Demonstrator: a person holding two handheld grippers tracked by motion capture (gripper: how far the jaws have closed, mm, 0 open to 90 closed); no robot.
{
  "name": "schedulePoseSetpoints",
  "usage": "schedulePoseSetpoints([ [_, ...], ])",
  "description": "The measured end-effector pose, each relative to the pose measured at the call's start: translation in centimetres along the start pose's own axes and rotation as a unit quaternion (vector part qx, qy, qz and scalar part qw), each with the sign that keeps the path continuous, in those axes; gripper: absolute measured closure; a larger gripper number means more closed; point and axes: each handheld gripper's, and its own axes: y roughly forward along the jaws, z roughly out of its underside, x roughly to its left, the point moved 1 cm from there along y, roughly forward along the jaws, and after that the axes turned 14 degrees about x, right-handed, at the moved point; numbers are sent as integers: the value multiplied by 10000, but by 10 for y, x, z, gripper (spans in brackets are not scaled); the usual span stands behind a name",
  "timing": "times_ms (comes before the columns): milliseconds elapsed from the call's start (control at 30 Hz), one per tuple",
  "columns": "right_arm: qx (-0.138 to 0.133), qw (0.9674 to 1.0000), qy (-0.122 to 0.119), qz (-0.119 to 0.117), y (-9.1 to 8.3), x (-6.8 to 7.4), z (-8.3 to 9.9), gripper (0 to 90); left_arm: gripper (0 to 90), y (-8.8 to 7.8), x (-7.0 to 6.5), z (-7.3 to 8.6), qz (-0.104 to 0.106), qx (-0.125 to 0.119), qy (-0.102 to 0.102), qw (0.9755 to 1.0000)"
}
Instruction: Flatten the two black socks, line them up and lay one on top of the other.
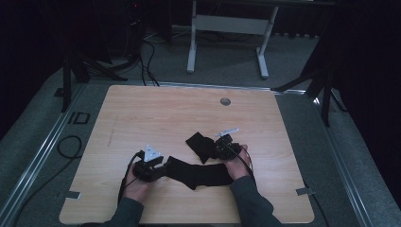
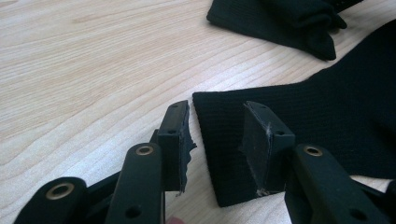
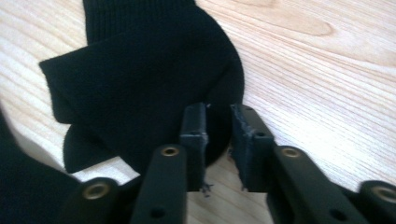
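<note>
Wooden bench [image 1: 142, 113], black sock [image 1: 201, 172] laid out. Left gripper [image 2: 217, 140] released, straddling its edge; right gripper [image 3: 218, 140] clenched on the fold. Pinch both layers before lifting.

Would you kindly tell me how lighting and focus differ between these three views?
High view: dim, the room behind nearly black, the black sock detail lost against the table. Left gripper view: bright, wood grain crisp, near jaws soft. Right gripper view: bright, the folded sock slightly blurred.
</note>
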Motion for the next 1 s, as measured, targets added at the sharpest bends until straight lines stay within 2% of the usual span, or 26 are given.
schedulePoseSetpoints([
  [233,9,10000,13,-53,0,-1,0,848,615,3,2,0,-9,84,-24,10000],
  [467,-258,9997,11,-39,-17,-3,0,860,615,2,3,0,-24,65,-58,10000],
  [500,-337,9994,-2,-28,-25,-5,0,860,615,2,3,0,-19,56,-61,10000],
  [567,-376,9993,6,-25,-29,-7,0,861,615,2,3,0,-28,48,-56,10000],
  [633,-488,9988,36,-47,-42,-12,1,860,615,1,4,0,-32,51,-57,10000],
  [767,-577,9983,51,-13,-53,-19,4,859,615,1,4,0,-38,50,-72,10000],
  [967,-501,9986,138,135,-60,-40,14,858,614,1,5,0,-42,43,-88,9999],
  [1000,-501,9986,138,135,-60,-40,14,858,614,1,5,0,-43,40,-86,9999],
])
